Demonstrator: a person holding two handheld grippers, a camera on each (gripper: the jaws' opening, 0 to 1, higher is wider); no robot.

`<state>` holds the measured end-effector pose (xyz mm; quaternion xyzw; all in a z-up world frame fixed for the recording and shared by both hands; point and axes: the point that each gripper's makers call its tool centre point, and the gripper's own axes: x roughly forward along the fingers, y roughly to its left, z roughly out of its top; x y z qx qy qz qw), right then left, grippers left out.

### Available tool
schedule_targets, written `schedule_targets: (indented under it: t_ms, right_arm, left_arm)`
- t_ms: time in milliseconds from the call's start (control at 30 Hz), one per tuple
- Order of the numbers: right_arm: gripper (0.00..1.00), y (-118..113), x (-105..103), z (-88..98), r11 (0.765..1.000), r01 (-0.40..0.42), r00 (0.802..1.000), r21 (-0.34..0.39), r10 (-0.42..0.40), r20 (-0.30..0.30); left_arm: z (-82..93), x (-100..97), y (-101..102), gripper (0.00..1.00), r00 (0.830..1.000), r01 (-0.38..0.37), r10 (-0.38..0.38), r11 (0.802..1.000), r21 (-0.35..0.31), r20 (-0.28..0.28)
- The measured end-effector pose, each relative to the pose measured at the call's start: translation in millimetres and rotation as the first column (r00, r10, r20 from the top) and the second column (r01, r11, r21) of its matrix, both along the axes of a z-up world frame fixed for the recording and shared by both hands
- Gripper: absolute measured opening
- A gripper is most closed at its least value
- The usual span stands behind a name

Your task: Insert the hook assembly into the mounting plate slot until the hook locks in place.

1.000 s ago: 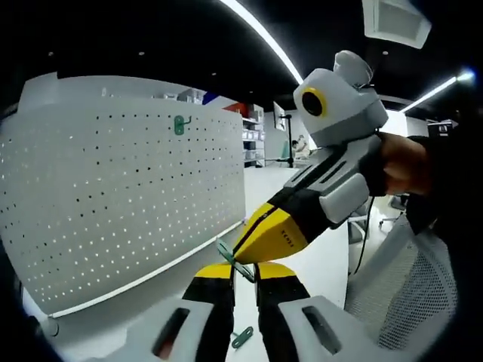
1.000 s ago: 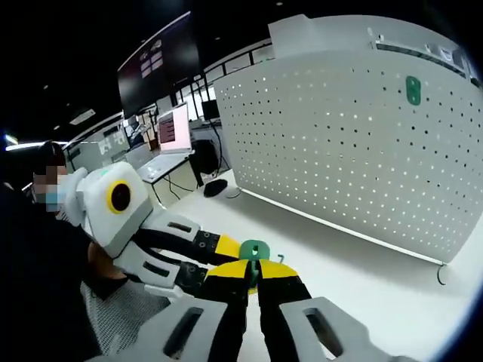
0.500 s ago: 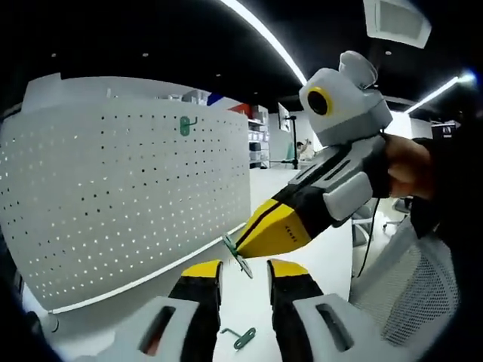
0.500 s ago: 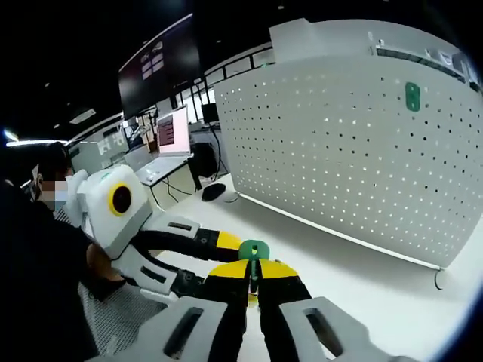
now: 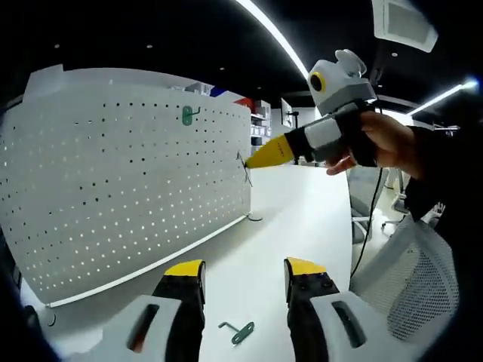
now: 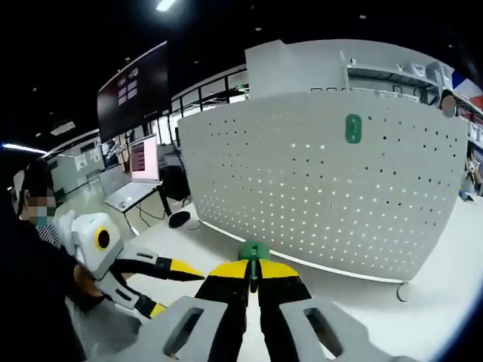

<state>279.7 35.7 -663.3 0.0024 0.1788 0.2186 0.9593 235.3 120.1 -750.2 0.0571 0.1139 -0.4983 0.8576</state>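
Note:
My right gripper (image 6: 254,273) is shut on a green hook assembly (image 6: 254,251) and faces the white pegboard mounting plate (image 6: 317,188). A second green hook (image 6: 352,128) hangs high on that plate. In the left gripper view the right gripper (image 5: 256,160) reaches in from the right, level with the plate's (image 5: 128,181) right end, with the thin hook (image 5: 244,169) at its yellow tip. The mounted hook (image 5: 187,115) sits up and to the left of it. My left gripper (image 5: 243,275) stands wide open over the white table, holding nothing. Another loose green hook (image 5: 238,332) lies on the table between its jaws.
A person's hand (image 5: 377,147) holds the right gripper. A mesh chair (image 5: 392,279) stands at the table's right edge. My left gripper (image 6: 162,286) shows low on the left in the right gripper view. A laptop (image 6: 139,154) sits on a far desk, left of the plate.
My left gripper has opened wide and let go of the hook. My right gripper has carried the hook away from it, up toward the pegboard.

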Motion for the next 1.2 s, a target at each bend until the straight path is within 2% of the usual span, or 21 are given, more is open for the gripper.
schedule_targets:
  t_ms: [200,367,567,667,900,1200]
  right_arm:
    - [0.01,-32,18,32.0,0.997,0.083,0.992,0.010,-0.083,0.090]
    - [0.01,-44,31,54.8,0.991,0.133,0.978,0.008,-0.133,0.163]
    - [0.01,-54,53,78.9,0.983,0.182,0.952,-0.005,-0.175,0.250]
    - [0.01,-65,69,89.8,0.975,0.221,0.934,-0.014,-0.207,0.292]
    - [0.01,-80,97,96.9,0.960,0.279,0.908,-0.025,-0.255,0.334]
    - [0.01,-91,121,100.9,0.940,0.336,0.879,-0.059,-0.291,0.379]
  left_arm:
    - [-0.4,0.7,0,0.44,1.000,-0.003,0.003,1.000,0.007,0.007]
    - [-1.2,0.4,1,0.44,1.000,-0.003,0.002,1.000,0.013,0.010]
    - [-0.6,1.7,2,0.44,1.000,-0.008,0.008,1.000,0.012,0.012]
    - [-2.8,1.5,2,0.44,1.000,-0.006,0.006,1.000,0.017,0.007]
    - [-2.4,3.1,5,0.44,1.000,-0.012,0.012,1.000,0.018,0.009]
    - [-0.3,6.8,7,0.45,1.000,-0.023,0.023,1.000,0.014,0.014]
